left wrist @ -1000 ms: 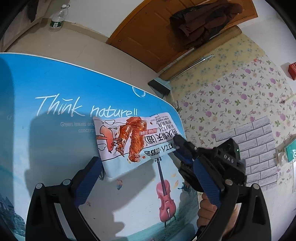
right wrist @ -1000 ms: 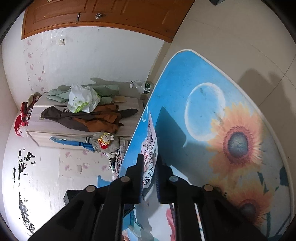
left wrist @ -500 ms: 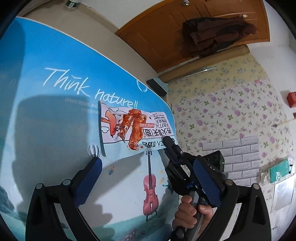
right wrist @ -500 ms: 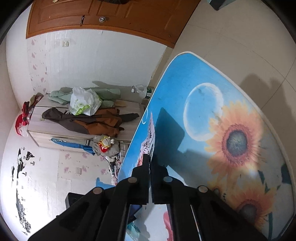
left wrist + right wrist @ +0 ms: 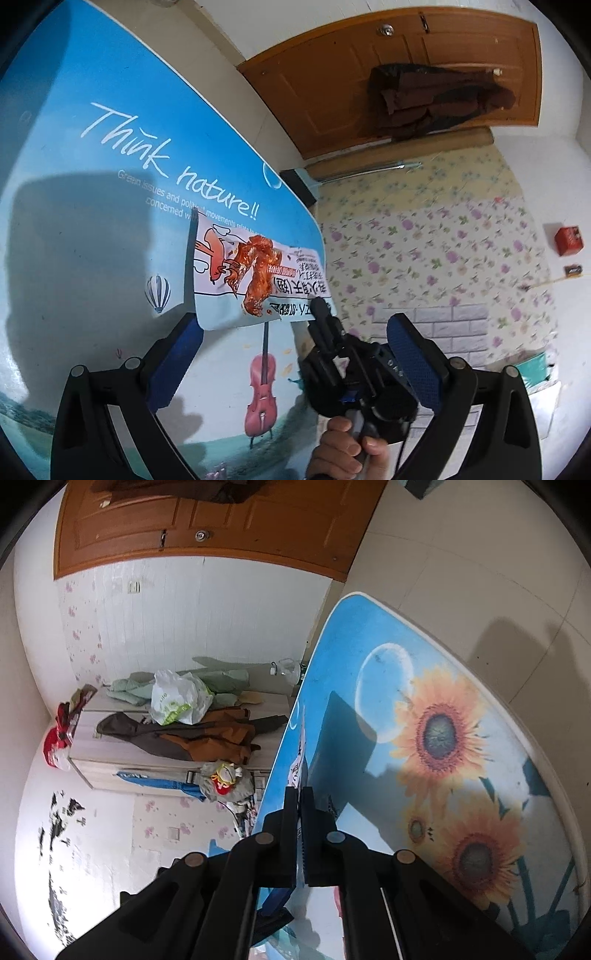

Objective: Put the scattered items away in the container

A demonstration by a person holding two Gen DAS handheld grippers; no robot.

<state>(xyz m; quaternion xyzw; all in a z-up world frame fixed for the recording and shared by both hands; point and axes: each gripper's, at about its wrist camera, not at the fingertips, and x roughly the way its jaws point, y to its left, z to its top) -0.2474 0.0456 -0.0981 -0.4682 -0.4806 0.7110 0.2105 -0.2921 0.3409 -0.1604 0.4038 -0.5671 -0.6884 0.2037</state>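
A white snack packet [image 5: 251, 273] printed with a red chicken wing is on the blue printed table [image 5: 92, 229], near its far edge. My right gripper [image 5: 320, 309] is shut on the packet's right end, with a hand on its handle below. In the right wrist view that gripper [image 5: 299, 794] has its jaws together on the packet [image 5: 300, 760], which shows edge-on as a thin white strip. My left gripper [image 5: 295, 350] is open just short of the packet, with its blue pads wide apart and nothing between them. No container is in view.
The table's rounded edge [image 5: 310, 221] runs close behind the packet. Beyond it are a brown door [image 5: 332, 92] with a dark coat [image 5: 436, 99] and a flowered wall. In the right wrist view, a cabinet [image 5: 147, 753] piled with clothes and a water bottle [image 5: 288, 670] stand past the table.
My right gripper's jaws closed fully on the packet's end. My left gripper rolled, so the table now tilts in its view, and it stayed open.
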